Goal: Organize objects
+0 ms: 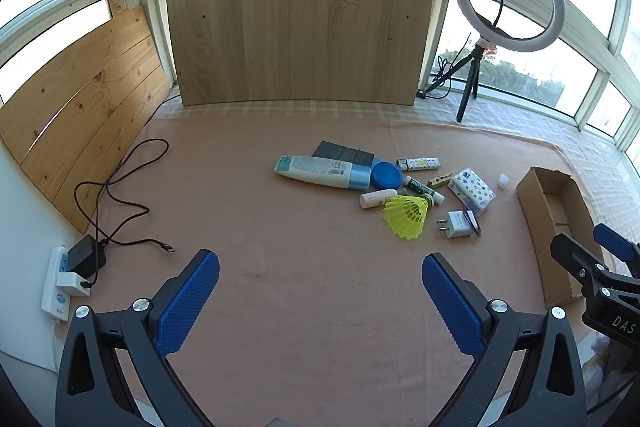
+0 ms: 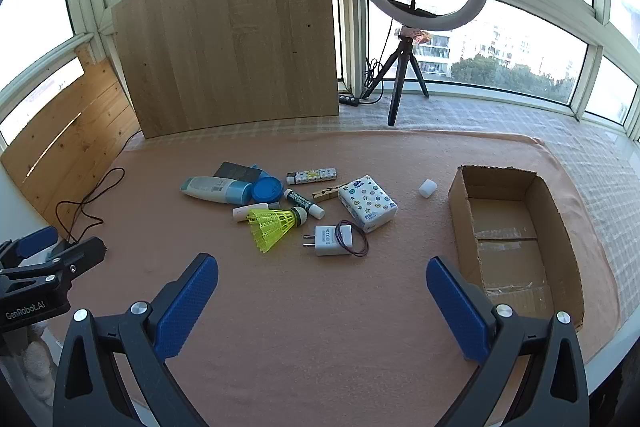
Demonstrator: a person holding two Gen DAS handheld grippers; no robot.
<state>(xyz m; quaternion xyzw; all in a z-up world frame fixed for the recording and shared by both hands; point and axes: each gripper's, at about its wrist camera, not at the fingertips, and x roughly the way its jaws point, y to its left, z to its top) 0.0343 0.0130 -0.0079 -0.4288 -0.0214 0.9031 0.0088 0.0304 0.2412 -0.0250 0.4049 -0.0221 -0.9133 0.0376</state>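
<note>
A heap of small items lies mid-cloth: a lotion bottle [image 2: 214, 189], a blue round lid [image 2: 267, 189], a yellow shuttlecock [image 2: 272, 223], a white plug adapter [image 2: 332, 240], a patterned tissue pack [image 2: 368, 203], a lighter [image 2: 312, 176], a wooden clothespin [image 2: 326, 193] and a small white cap [image 2: 427, 187]. An empty cardboard box [image 2: 464, 211] stands to their right. My left gripper [image 1: 320, 303] hovers open over bare cloth, nearer than the heap. My right gripper [image 2: 322, 303] is open too, short of the plug adapter, with nothing between its fingers.
A ring light on a tripod [image 2: 404, 67] stands at the back. Wooden boards [image 1: 300, 11] lean against the windows. A power strip with a black charger [image 1: 82, 259] and a loose cable [image 1: 120, 187] lie at the left. The cloth's near edge drops off below the box.
</note>
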